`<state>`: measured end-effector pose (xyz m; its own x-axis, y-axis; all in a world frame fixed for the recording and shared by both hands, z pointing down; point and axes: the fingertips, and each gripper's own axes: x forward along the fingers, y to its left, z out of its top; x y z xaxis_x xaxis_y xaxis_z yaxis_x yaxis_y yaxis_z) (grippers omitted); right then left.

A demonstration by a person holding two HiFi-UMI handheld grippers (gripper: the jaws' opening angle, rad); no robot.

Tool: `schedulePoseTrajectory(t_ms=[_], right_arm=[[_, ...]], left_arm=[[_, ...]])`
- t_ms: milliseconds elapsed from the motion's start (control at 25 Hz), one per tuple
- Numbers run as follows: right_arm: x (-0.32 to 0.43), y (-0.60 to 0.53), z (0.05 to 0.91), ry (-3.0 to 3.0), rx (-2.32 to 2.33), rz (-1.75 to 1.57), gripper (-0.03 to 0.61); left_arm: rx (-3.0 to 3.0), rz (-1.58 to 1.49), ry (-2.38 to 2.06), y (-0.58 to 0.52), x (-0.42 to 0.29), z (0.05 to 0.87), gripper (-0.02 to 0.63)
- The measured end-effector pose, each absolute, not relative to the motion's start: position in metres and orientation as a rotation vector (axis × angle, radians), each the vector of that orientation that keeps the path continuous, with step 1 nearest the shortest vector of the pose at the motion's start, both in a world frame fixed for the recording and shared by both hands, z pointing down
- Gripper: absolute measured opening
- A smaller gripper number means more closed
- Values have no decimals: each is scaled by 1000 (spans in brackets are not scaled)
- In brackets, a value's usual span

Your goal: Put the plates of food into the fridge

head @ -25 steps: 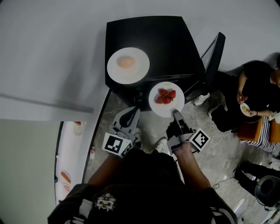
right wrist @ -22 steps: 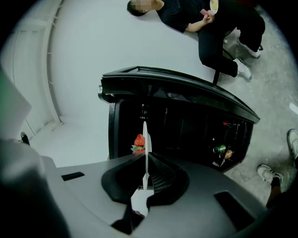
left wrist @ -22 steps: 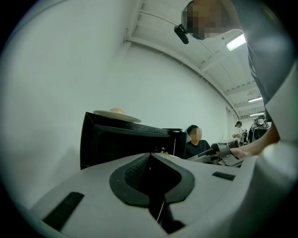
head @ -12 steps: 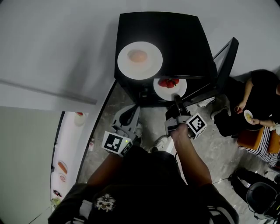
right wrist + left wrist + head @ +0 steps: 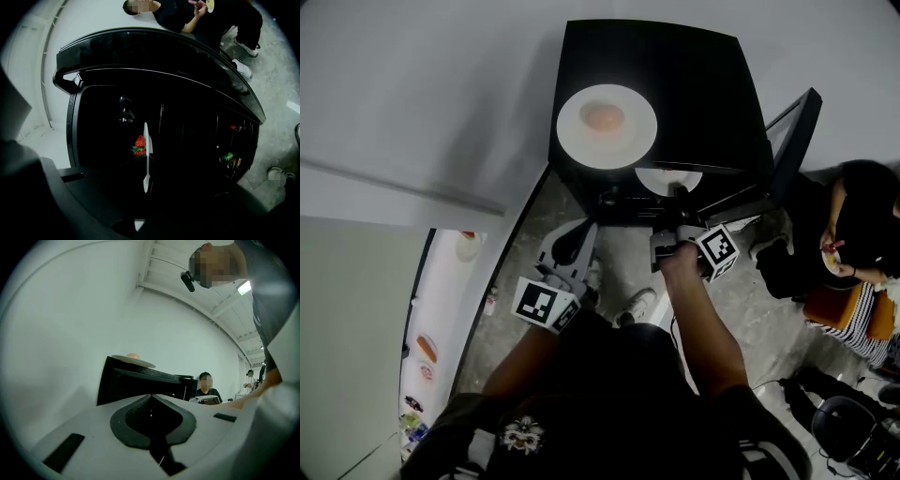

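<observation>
**Strawberry plate at the fridge mouth, held by one rim**

Seen from above, a person stands before a small black box-shaped fridge [image 5: 694, 84]. Its door [image 5: 792, 141] is swung open to the right.

The right gripper [image 5: 679, 199] has its jaws pinched on the near rim of a round white plate carrying red strawberries [image 5: 140, 142]. This plate [image 5: 661, 180] is partly under the front edge of the fridge top, at the opening. In the right gripper view it shows edge-on against a very dark interior.

The left gripper [image 5: 579, 236] is held level near the fridge's front left corner. Its jaws are pressed together on nothing.

A second round white plate [image 5: 572, 131], with a pale pink rounded food [image 5: 604, 116], sits on the fridge top close to the front edge.

Likely risks:
- The plate is gripped at one edge only, so a dip of the wrist could tip it and roll the strawberries off.
- The far rim could catch a shelf or the opening's edge, which are hard to make out in the dark.
- Lifting the gripper could bump the fridge top from below and jolt the upper plate.

Open room lies straight into the opening. On the right, the door and its shelf of small bottles [image 5: 227, 159] close things in. A seated person [image 5: 862, 216] is beyond the door.
</observation>
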<state>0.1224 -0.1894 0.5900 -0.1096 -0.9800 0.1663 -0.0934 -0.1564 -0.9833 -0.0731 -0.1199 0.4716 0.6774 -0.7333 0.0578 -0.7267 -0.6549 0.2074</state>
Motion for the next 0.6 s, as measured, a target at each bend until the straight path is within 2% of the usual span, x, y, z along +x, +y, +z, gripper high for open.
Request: schedulePoseTrajectory(t_ms=[600], right_arm=[[128,-215,602,1196,-1381,-1384,35]], left_arm=[[2762,21,-1184,-113,-66,467,21]])
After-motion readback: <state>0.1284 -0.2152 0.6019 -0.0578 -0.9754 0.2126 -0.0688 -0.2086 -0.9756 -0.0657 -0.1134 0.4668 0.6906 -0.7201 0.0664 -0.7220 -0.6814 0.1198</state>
